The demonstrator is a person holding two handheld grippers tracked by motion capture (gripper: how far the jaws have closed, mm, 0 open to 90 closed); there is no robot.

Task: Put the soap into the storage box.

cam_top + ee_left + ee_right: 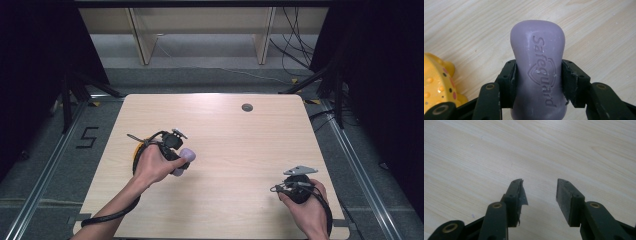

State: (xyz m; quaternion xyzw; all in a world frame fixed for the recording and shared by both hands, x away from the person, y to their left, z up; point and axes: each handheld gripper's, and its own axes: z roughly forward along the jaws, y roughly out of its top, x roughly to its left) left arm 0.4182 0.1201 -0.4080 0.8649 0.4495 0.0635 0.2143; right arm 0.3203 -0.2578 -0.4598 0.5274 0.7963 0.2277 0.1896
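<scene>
A lilac bar of soap (537,65) stamped "Safeguard" sits between the two black jaws of my left gripper (538,62), which is shut on its narrow waist. In the high view the soap (184,159) pokes out to the right of the left hand, over the left half of the wooden table (240,150), and the left gripper (180,160) holds it there. A yellow spotted toy (435,82) lies beside the left jaw, and its yellow edge (136,150) peeks out behind the left hand. My right gripper (539,182) stands open over bare wood, near the table's front right (286,190).
A round grey grommet (247,107) is set into the table near its far edge. Black stands and cables line the floor on both sides. Light wooden shelving stands behind the table.
</scene>
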